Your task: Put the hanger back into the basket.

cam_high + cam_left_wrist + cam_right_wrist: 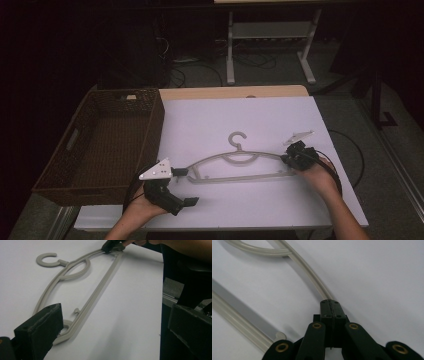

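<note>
A pale grey plastic hanger [235, 160] lies flat on the white table [240, 115], hook pointing away from me. My right gripper [287, 159] is shut on the hanger's right end; in the right gripper view the hanger's curved arm [309, 270] runs straight into the closed black jaws of that gripper [330, 305]. My left gripper [187, 186] rests at the hanger's left end with its jaws wide open. In the left gripper view the hanger [100, 287] has its near end just inside the left jaw, untouched by the pads, with the left gripper [116, 332] gaping around it.
A dark wicker basket [155, 125] stands at the table's left side, close to my left hand. The table's right edge drops off just past my right hand, where a black cable [350, 150] loops. A white-legged stand [230, 55] is on the floor beyond.
</note>
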Demonstrator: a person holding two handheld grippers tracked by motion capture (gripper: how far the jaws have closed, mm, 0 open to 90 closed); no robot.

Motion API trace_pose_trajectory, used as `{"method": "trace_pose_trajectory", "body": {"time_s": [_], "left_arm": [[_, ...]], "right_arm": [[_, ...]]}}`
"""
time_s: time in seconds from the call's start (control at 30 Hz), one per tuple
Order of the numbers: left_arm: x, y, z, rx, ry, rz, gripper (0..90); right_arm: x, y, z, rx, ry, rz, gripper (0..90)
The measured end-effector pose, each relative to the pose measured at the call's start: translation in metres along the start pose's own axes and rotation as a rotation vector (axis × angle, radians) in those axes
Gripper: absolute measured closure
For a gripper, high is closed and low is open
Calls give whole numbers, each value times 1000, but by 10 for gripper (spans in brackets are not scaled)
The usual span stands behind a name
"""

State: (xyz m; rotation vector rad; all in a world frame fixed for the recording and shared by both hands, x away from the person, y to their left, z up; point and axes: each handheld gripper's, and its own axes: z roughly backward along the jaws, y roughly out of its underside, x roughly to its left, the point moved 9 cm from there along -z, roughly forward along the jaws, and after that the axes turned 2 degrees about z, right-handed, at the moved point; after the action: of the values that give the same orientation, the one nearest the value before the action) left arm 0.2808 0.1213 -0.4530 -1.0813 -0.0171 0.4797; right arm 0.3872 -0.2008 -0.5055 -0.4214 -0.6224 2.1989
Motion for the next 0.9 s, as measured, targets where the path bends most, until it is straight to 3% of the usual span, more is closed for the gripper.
{"method": "trace_pose_trajectory", "body": {"time_s": [0.13,0.23,0.43,0.5,0.57,0.63,0.67,0.73,0.77,0.8,0.9], "left_arm": [[0,0,-1,1,3,3,0],[0,0,-1,2,4,5,0],[0,0,-1,1,5,6,0],[0,1,-1,3,3,6,0],[0,1,-1,2,3,6,0],[0,1,-1,3,2,6,0],[0,1,-1,3,1,7,0],[0,1,-1,2,1,10,0],[1,1,0,-6,-1,14,0],[1,1,0,-6,-1,14,0],[1,1,1,-7,-3,21,0]], "right_arm": [[-10,-3,-3,-6,31,-1,896],[-26,-8,-7,-15,52,-38,896],[-33,-10,-7,-26,58,-55,895],[-32,-14,1,-69,56,-59,895],[-25,-22,15,-138,32,-62,894],[-21,-24,19,-153,23,-64,894],[-10,-29,27,-192,-13,-66,893],[-6,-31,30,-209,-23,-60,892],[7,-35,35,-237,-60,-67,892],[7,-35,35,-237,-60,-67,892],[29,-38,40,-269,-116,-55,893]]}}
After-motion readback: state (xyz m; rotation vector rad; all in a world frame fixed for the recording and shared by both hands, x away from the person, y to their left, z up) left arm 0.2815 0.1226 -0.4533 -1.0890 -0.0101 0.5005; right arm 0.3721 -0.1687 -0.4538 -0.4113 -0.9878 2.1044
